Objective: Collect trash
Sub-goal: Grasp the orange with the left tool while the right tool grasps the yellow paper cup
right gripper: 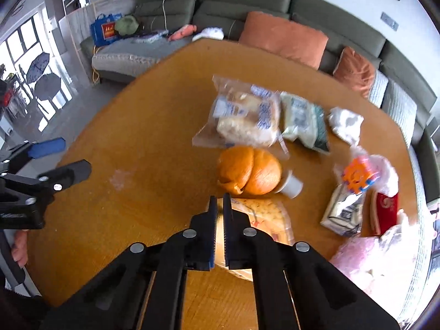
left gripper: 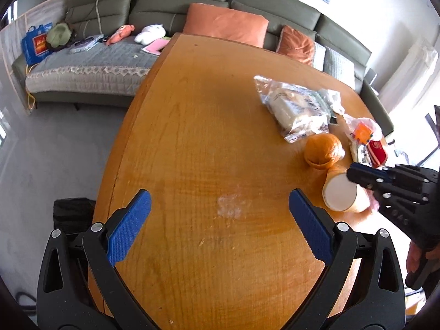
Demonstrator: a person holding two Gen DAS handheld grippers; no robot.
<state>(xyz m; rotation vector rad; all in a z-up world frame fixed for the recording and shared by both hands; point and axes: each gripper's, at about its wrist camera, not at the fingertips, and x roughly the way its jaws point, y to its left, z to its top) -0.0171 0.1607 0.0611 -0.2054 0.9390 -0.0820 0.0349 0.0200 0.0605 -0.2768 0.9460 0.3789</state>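
A paper cup (left gripper: 343,194) lies on its side on the wooden table (left gripper: 209,143), its open mouth facing the left wrist view. My right gripper (left gripper: 354,176) is shut on the cup's rim; in the right wrist view the gripper (right gripper: 219,200) pinches the cup wall (right gripper: 264,217). An orange peel (left gripper: 323,148) lies just beyond the cup; it also shows in the right wrist view (right gripper: 249,172). My left gripper (left gripper: 220,206) is open and empty over the bare table, left of the cup.
Bread bags (left gripper: 294,107) and a white crumpled tissue (right gripper: 345,123) lie behind the peel. Wrappers and a red pack (right gripper: 382,209) sit at the right, with a pink plastic bag (right gripper: 368,258) near the edge. A small white cap (right gripper: 291,185) lies by the peel. A sofa (left gripper: 165,8) stands behind.
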